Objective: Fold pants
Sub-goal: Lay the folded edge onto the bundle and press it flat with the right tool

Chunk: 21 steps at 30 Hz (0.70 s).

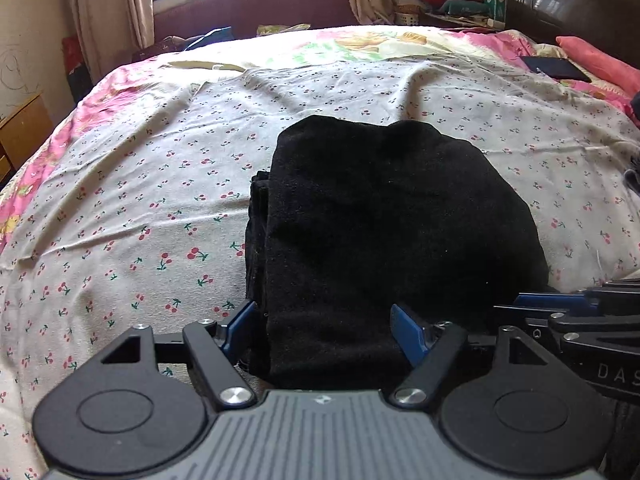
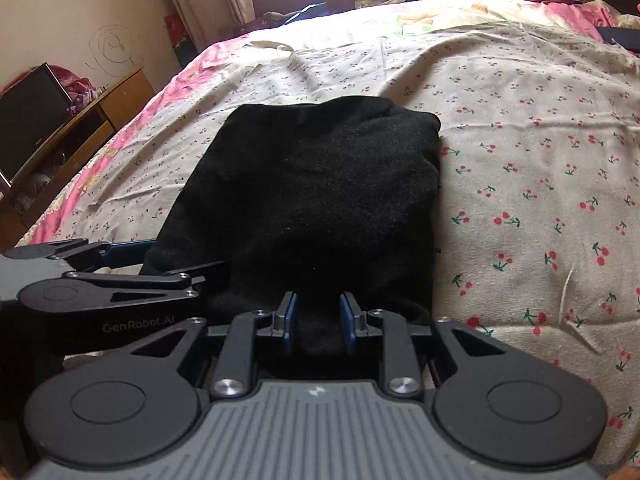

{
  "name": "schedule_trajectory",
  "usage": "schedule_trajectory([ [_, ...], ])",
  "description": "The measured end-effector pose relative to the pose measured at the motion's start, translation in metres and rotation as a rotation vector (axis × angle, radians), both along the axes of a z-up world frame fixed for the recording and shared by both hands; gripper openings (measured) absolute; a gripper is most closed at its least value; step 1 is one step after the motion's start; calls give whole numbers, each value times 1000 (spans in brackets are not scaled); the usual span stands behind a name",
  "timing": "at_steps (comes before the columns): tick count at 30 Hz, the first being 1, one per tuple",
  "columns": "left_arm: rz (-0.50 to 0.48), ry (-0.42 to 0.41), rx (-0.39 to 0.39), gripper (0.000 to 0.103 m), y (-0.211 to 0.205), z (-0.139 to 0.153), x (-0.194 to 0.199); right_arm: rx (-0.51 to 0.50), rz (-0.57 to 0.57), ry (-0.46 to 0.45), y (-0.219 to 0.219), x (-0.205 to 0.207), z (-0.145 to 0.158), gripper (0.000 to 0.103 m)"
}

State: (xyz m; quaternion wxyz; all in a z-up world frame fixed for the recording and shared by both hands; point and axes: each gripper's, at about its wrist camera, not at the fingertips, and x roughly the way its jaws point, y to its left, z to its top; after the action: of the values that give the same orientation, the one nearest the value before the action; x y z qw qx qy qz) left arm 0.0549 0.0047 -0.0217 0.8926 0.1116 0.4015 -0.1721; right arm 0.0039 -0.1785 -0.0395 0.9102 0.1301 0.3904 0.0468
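The black pants (image 1: 384, 216) lie folded in a thick bundle on the cherry-print bedsheet (image 1: 140, 184). My left gripper (image 1: 324, 324) is wide open, its blue fingers straddling the near left edge of the bundle. My right gripper (image 2: 318, 318) has its blue fingers close together with a fold of the pants (image 2: 316, 200) between them at the near edge. The right gripper shows at the right of the left wrist view (image 1: 580, 308). The left gripper shows at the left of the right wrist view (image 2: 120, 276).
A pink pillow (image 1: 596, 56) and a dark flat object (image 1: 556, 68) lie at the bed's far right. A wooden cabinet (image 2: 80, 128) stands left of the bed. Curtains (image 1: 108, 12) and a window are behind. Bedsheet (image 2: 540, 160) lies open to the right.
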Motion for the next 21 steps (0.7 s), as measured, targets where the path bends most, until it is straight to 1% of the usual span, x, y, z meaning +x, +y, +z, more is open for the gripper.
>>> schedule_trajectory([
  [3, 63, 20, -89, 89, 17, 3, 4, 26, -7, -47, -3, -9, 7, 26],
  [4, 79, 18, -107, 89, 20, 3, 4, 33, -18, -57, -5, -10, 8, 26],
  [7, 115, -4, -133, 89, 24, 4, 4, 52, -61, -63, -9, -8, 13, 27],
  [10, 130, -40, -176, 89, 29, 7, 1, 76, -72, -101, -8, 1, 31, 27],
  [12, 141, -50, -183, 89, 31, 7, 1, 30, -55, -133, -1, 21, 45, 27],
  [14, 155, -42, -209, 89, 35, 8, 3, 14, -51, -129, 6, 46, 47, 27],
  [15, 169, -42, -218, 89, 37, 7, 4, 32, -44, -115, 10, 66, 43, 27],
  [17, 200, -44, -206, 89, 38, 5, 8, 44, -41, -88, 16, 95, 34, 27],
  [18, 209, -37, -197, 89, 37, 3, 10, 44, -22, -70, 22, 113, 26, 27],
  [20, 220, -24, -177, 89, 35, 0, 12, 31, 30, -34, 35, 140, 12, 27],
  [21, 224, -20, -168, 89, 33, -2, 13, 0, 48, -13, 43, 152, 4, 27],
])
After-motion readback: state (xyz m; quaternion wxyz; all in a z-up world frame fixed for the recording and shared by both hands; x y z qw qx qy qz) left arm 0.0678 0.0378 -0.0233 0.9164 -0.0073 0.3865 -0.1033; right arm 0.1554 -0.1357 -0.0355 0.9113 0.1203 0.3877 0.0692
